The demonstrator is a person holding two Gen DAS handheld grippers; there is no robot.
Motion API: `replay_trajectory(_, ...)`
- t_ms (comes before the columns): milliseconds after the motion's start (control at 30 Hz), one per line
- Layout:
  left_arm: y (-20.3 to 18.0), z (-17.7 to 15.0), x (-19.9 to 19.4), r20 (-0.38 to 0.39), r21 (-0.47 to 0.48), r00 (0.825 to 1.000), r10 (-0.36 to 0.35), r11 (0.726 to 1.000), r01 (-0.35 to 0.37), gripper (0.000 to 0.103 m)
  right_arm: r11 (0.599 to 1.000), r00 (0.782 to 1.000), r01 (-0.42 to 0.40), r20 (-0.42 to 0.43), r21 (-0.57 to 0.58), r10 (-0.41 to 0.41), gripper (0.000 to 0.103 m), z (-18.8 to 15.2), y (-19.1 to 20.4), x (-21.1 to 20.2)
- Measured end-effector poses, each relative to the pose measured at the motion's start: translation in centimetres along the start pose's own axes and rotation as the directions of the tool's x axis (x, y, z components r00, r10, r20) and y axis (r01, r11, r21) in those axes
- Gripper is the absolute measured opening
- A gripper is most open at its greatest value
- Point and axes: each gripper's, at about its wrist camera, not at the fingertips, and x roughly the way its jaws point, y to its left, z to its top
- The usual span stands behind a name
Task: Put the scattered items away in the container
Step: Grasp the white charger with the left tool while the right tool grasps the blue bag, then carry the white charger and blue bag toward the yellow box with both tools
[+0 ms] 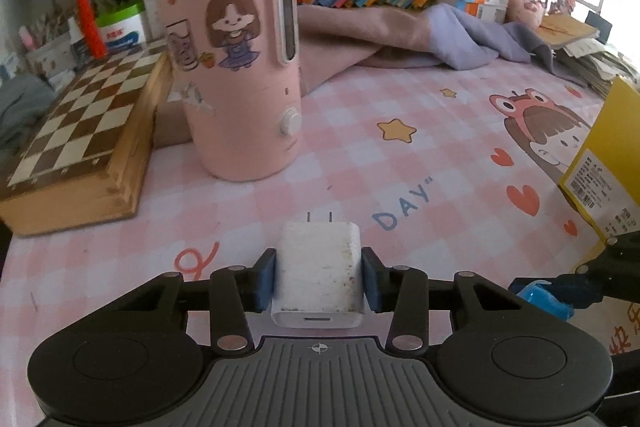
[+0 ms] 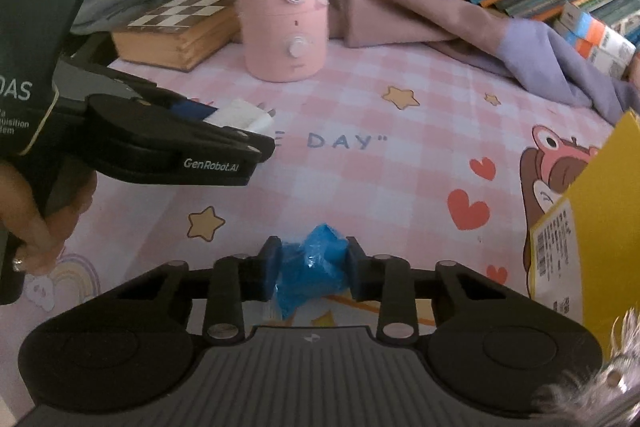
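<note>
White charger (image 1: 318,275) is being clamped by the left gripper (image 1: 319,277), in front of the pink humidifier (image 1: 240,59). Blue plastic roll (image 2: 312,263) is being pinched by the right gripper (image 2: 313,265), nearer the yellow box (image 2: 580,227).

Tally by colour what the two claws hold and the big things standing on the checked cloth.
White: 1, charger in the left claw
Blue: 1, plastic roll in the right claw
Pink: 1, humidifier
Yellow: 1, box
Total: 4

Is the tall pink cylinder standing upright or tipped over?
Upright: the tall pink cylinder stands on its flat base on the pink checked cloth.
</note>
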Motion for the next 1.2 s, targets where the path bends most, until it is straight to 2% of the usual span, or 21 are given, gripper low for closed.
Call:
replay_trajectory(167,1.0,-0.7,-2.1,0.012,-0.089,1.000,0.012,0.996,-0.011,0.041,0.999,0.999,0.015,0.041,0.048,-0.017,0.028,0.5,-0.9,-1.5)
replay_trajectory(533,1.7,-2.0,-9.4,0.123,-0.261,0.992,0.017,0.965,0.016,0.041,0.996,0.997,-0.003,0.078,0.095,-0.004,0.028,-0.5,-1.4,-6.0)
replay_trajectory(867,0.7,-5.1,-14.8,0.174,-0.326,0.984,0.030,0.945,0.028,0.041,0.997,0.993,-0.020,0.114,0.079,0.011,0.028,-2.6,-0.3,-10.1)
replay_trajectory(1200,-0.8,-8.4,-21.4,0.246,-0.361,0.967,0.064,0.932,0.030,0.041,0.998,0.985,-0.042,0.169,0.050,0.033,0.028,-4.5,1.4,-15.1)
